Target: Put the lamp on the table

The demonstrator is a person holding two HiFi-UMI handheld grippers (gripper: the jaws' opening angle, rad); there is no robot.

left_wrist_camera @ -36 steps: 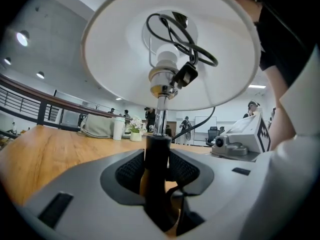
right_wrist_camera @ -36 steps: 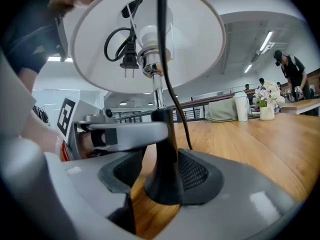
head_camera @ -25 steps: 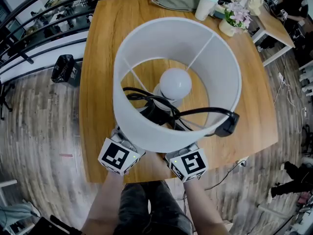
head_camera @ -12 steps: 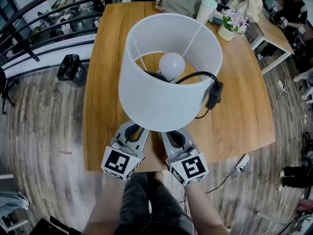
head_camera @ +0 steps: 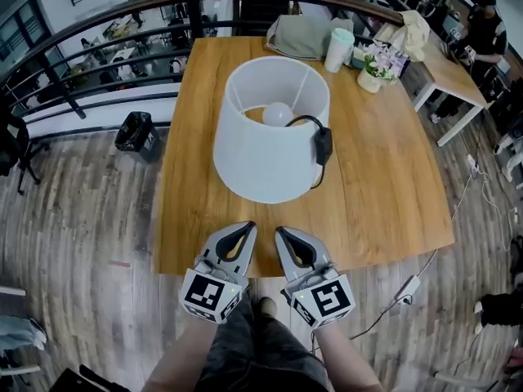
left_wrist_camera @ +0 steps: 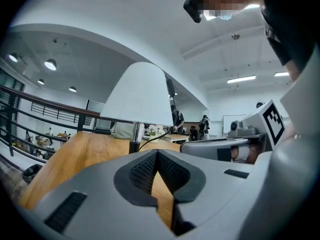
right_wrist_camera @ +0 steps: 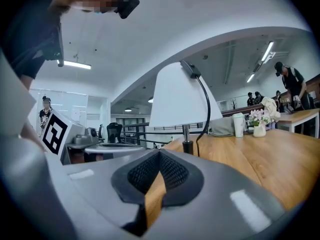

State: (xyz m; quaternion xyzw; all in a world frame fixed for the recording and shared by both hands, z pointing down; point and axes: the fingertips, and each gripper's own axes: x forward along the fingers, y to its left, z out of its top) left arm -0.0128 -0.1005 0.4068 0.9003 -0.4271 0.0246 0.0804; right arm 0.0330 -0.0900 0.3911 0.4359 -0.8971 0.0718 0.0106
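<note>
The lamp stands upright on the wooden table (head_camera: pixel 384 186); its white shade (head_camera: pixel 261 166) shows the bulb (head_camera: pixel 278 114) inside. A black cord with a plug (head_camera: pixel 323 145) hangs over the shade's right rim. My left gripper (head_camera: pixel 243 229) and right gripper (head_camera: pixel 283 233) sit side by side over the table's near edge, a short way from the shade, both shut with nothing in them. In the left gripper view the shade (left_wrist_camera: pixel 137 96) and stem (left_wrist_camera: pixel 134 133) rise beyond the shut left gripper (left_wrist_camera: pixel 157 152). The right gripper view shows the shade (right_wrist_camera: pixel 181 96) beyond the shut right gripper (right_wrist_camera: pixel 160 153).
At the table's far end stand a paper cup (head_camera: pixel 339 47), a small pot of flowers (head_camera: pixel 374 65) and a grey bag (head_camera: pixel 301 33). A curved railing (head_camera: pixel 98 51) runs behind, with a black bin (head_camera: pixel 137 131) on the floor at the left. A second table (head_camera: pixel 453 62) stands at the right.
The lamp, close under the head camera a second ago with both grippers beneath its shade, now stands on the table. Both grippers have let go and drawn back to the table's near edge.
</note>
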